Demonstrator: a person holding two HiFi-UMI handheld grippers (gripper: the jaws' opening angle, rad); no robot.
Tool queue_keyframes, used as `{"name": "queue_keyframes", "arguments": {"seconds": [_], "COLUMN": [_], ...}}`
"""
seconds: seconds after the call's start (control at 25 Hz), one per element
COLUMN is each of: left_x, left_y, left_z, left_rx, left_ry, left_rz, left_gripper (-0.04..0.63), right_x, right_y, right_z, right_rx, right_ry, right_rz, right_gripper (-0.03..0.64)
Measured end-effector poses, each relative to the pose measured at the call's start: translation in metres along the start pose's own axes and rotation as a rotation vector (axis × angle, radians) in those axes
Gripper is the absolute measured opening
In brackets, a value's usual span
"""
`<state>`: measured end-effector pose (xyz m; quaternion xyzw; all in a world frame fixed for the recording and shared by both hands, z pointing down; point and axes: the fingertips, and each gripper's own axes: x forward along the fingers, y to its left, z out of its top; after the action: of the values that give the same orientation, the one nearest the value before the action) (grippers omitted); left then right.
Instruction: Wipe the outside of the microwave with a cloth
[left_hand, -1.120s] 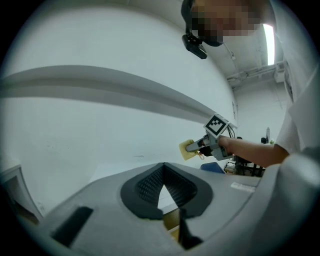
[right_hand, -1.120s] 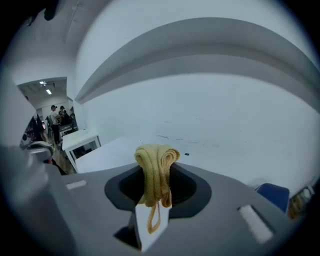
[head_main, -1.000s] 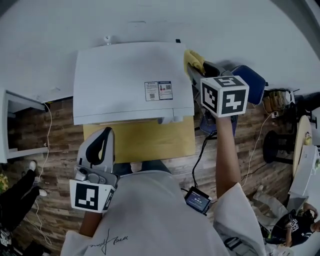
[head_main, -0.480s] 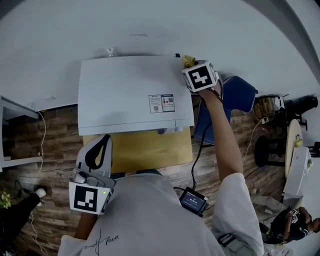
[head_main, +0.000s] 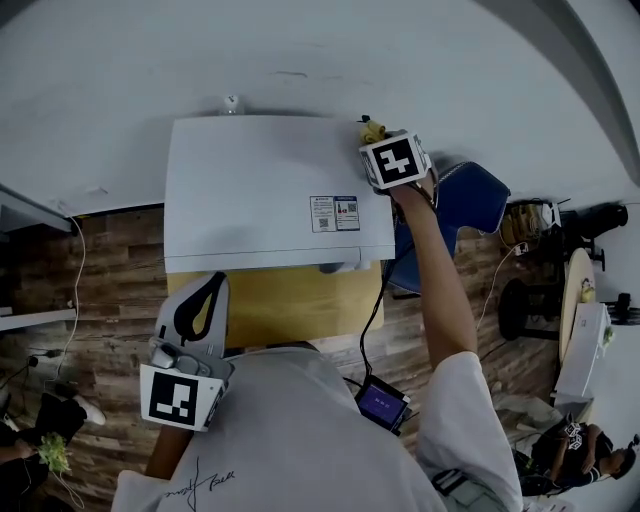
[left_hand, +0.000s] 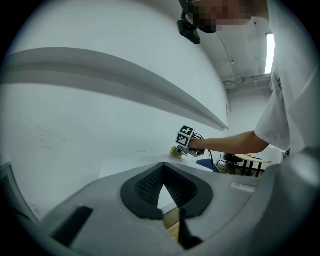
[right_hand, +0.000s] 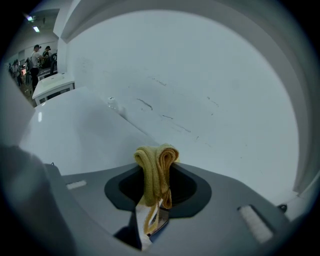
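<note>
White wall fills the top of the head view, and dark wood-plank floor (head_main: 110, 290) runs below it.

At lower left, close to the person's white shirt (head_main: 300, 430), the left gripper (head_main: 213, 282) is held low in front of the table. Its fingers are pressed together at the tips, and the left gripper view (left_hand: 163, 167) shows nothing between them. It touches nothing.

In the middle a white microwave (head_main: 270, 190) stands on a yellow-brown table (head_main: 280, 300), its back against the wall. Only the flat top shows from above, with a small printed label (head_main: 335, 213) near the front right. The inside of the microwave is not in view.

At the rear right corner of the microwave top, the person's bare arm reaches forward with the right gripper (head_main: 378, 138), its marker cube facing up. The fingers are clamped on a folded yellow cloth (head_main: 373, 127). The cloth sits at that back corner, just beside the wall. In the right gripper view the cloth (right_hand: 155, 162) stands bunched up between the closed fingers of the right gripper (right_hand: 159, 192), with the white wall beyond it.

A black cable hangs down to a small screen device (head_main: 380, 403) at the person's waist. Farther right, a blue seat (head_main: 470, 205) stands just beside the microwave.
</note>
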<state>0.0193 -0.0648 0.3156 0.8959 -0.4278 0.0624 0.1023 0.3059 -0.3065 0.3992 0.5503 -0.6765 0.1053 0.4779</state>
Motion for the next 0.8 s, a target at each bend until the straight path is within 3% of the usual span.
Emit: {"name": "queue_keyframes", "arguments": {"seconds": [0.28, 0.8], "left_x": [-0.007, -0.021], "left_y": [0.007, 0.028], "left_z": [-0.002, -0.006], "left_rx": [-0.049, -0.060], "left_ry": [-0.013, -0.013], "left_rz": [0.007, 0.010], "left_gripper": [-0.011, -0.011], "right_x": [0.001, 0.003], "right_y": [0.015, 0.054], "right_z": [0.011, 0.039], "right_rx": [0.007, -0.054], "right_ry": [0.003, 0.000], "right_rz": [0.008, 0.020], "right_gripper": [0.120, 0.120]}}
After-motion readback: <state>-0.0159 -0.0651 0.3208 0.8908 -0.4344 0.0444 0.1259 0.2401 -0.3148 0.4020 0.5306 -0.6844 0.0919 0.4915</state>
